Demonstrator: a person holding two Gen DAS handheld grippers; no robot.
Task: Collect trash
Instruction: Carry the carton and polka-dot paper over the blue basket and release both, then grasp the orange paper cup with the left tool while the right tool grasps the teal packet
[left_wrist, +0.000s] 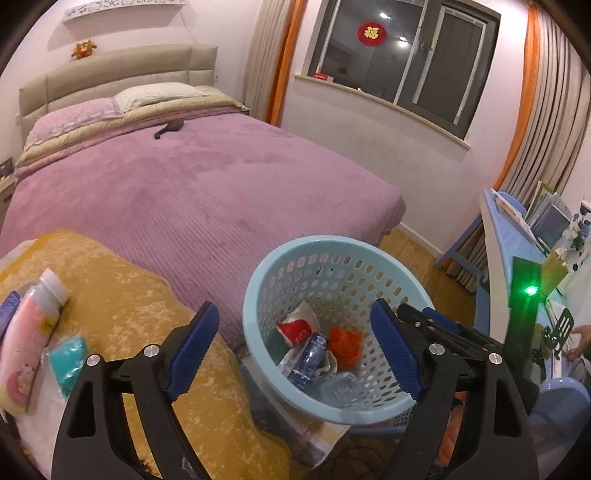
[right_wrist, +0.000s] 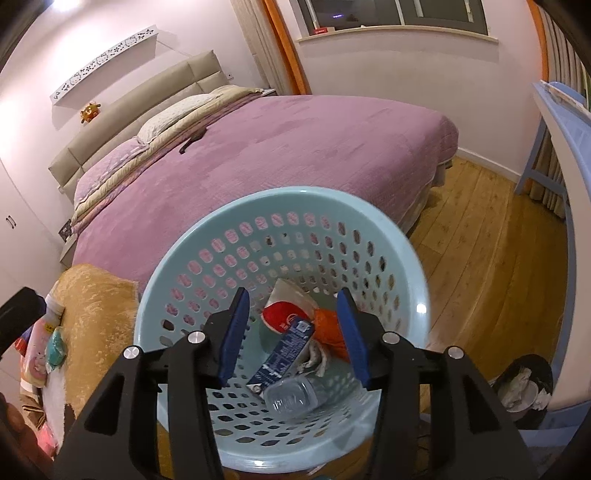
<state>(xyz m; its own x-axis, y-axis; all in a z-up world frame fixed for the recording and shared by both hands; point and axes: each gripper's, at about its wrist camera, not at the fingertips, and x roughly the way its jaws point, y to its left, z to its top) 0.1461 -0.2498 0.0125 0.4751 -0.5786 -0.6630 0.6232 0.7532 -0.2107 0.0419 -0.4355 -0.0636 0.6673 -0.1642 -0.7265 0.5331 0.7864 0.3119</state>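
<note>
Light blue perforated basket (right_wrist: 413, 295) on the wooden floor (right_wrist: 480, 236) beside the purple-covered bed (right_wrist: 295, 147); inside, a blue carton (right_wrist: 284, 350), a clear plastic bottle (right_wrist: 291, 397), a red-and-white wrapper (right_wrist: 284, 314) and an orange crumpled piece (right_wrist: 327, 328). Right gripper (right_wrist: 293, 334) above the basket mouth, jaws apart, nothing between. Left gripper (left_wrist: 295, 350) spread wide, empty, over the basket's near rim. To its left, on a yellow cloth (left_wrist: 129, 295): pink bottle (left_wrist: 27, 339), teal packet (left_wrist: 68, 360).
</note>
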